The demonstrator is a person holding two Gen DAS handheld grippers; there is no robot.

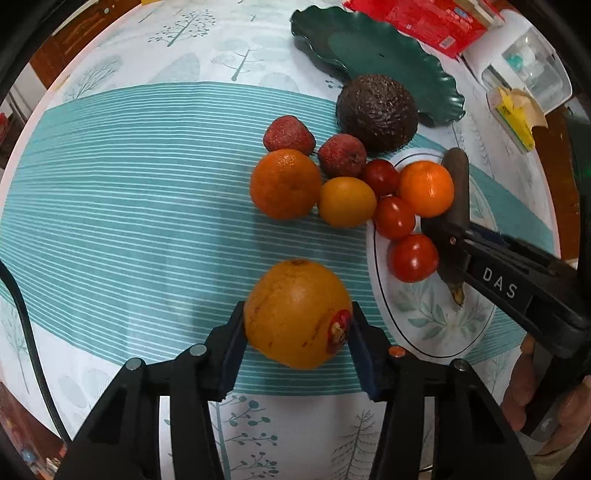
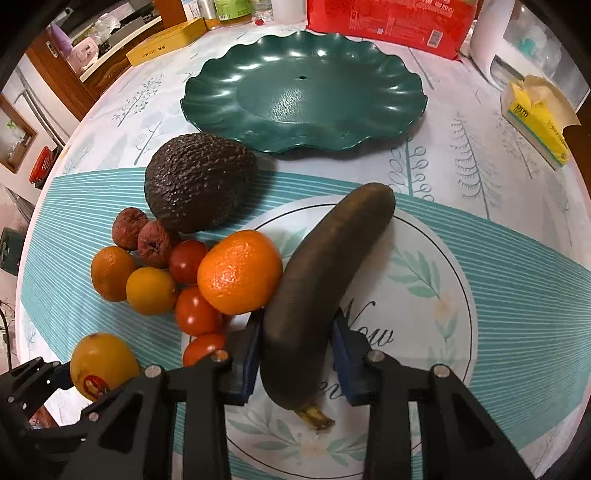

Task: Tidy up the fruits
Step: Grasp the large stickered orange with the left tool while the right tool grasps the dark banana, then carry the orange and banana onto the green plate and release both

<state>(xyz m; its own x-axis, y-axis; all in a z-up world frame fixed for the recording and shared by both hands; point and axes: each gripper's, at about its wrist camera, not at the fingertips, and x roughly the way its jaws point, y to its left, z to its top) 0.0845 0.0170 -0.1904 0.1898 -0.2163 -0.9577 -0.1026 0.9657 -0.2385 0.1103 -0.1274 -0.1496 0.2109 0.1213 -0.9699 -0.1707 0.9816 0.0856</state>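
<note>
My left gripper [image 1: 297,332] is shut on a large orange with a red sticker [image 1: 295,314], which also shows at the lower left of the right wrist view [image 2: 101,363]. My right gripper [image 2: 295,354] is shut on a dark, overripe banana [image 2: 325,280], which lies over the white round mat [image 2: 424,280]; the banana also shows in the left wrist view [image 1: 456,192]. An empty green scalloped plate [image 2: 303,92] stands at the back. A dark avocado [image 2: 197,181], mandarins [image 2: 238,271], red tomatoes [image 2: 195,310] and two wrinkled red fruits [image 2: 155,243] are clustered on the tablecloth.
A red package [image 2: 388,18], a white appliance [image 2: 495,44] and a yellow tissue pack [image 2: 539,125] stand along the far and right side. A yellow box [image 2: 166,40] lies at the back left. The table's left edge [image 1: 48,92] curves near wooden furniture.
</note>
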